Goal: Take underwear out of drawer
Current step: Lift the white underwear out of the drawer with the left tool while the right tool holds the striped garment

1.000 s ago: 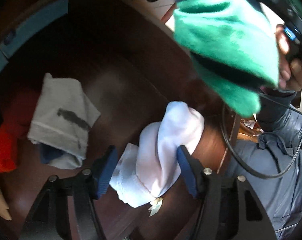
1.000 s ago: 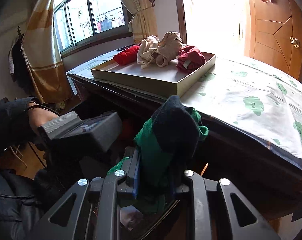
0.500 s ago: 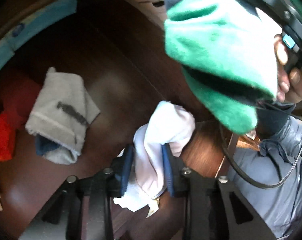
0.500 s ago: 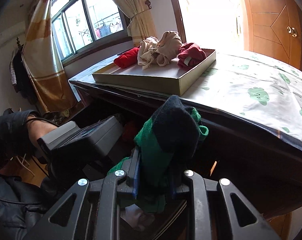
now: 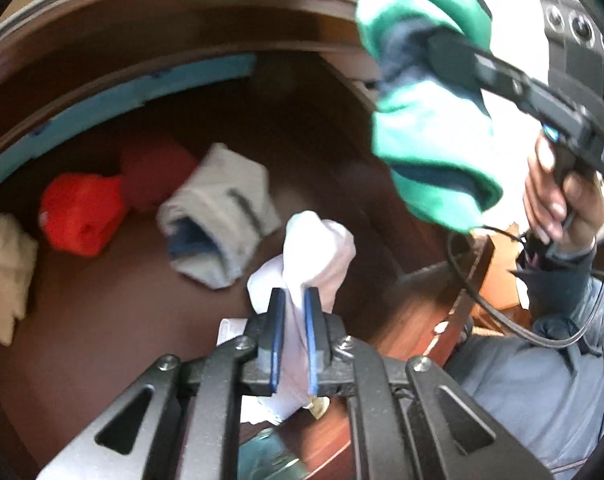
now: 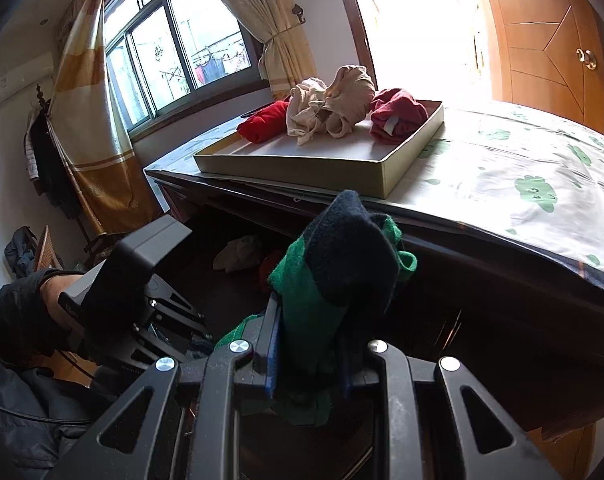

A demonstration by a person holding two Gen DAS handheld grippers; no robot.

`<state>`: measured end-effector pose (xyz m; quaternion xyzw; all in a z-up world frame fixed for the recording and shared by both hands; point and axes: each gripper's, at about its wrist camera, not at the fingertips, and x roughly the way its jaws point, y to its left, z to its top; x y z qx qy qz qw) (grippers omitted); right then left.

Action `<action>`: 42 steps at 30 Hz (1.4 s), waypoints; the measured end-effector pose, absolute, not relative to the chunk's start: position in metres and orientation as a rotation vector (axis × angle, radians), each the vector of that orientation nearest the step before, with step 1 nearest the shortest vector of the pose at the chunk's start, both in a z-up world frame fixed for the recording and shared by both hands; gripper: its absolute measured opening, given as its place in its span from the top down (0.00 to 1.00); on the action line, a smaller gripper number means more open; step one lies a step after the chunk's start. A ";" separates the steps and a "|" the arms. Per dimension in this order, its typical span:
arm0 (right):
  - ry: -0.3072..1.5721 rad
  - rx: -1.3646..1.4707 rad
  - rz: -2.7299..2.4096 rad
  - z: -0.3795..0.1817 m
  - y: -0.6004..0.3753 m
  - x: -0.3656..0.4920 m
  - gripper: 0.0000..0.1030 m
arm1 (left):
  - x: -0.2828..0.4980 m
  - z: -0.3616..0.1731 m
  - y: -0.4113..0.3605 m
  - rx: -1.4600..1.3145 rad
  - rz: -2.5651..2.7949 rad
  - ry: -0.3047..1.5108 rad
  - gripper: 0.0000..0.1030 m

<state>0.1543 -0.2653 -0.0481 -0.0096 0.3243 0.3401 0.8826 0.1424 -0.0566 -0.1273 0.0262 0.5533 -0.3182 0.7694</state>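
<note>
My left gripper (image 5: 294, 300) is shut on white underwear (image 5: 317, 248) and holds it above the dark wooden drawer (image 5: 102, 320). In the drawer lie a grey folded piece (image 5: 218, 208), an orange-red piece (image 5: 82, 212), a dark red piece (image 5: 154, 172) and a cream piece (image 5: 6, 268). My right gripper (image 6: 307, 320) is shut on green and navy underwear (image 6: 333, 276), held up in front of the open drawer (image 6: 230, 280). It also shows in the left wrist view (image 5: 429, 120), up at the right.
A shallow cardboard tray (image 6: 405, 168) on the tabletop holds red, beige and dark red garments. A green-patterned cloth (image 6: 533, 184) covers the top to its right. The person's torso and a cable (image 5: 501, 320) are at the right. A window and curtain (image 6: 94, 120) stand at the left.
My left gripper closed on the white underwear and lifted it off the drawer floor. My right gripper rose a little with the green and navy underwear.
</note>
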 end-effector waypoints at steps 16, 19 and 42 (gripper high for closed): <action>0.702 -0.032 0.729 -0.057 -0.251 0.156 0.76 | 0.165 -0.152 -0.074 0.181 -0.671 1.315 0.58; 0.702 -0.028 0.727 -0.059 -0.252 0.156 0.76 | 0.172 -0.164 -0.083 0.182 -0.685 1.392 0.54; 0.699 0.017 0.737 -0.069 -0.255 0.154 0.76 | 0.176 -0.161 -0.109 0.181 -0.699 1.277 0.80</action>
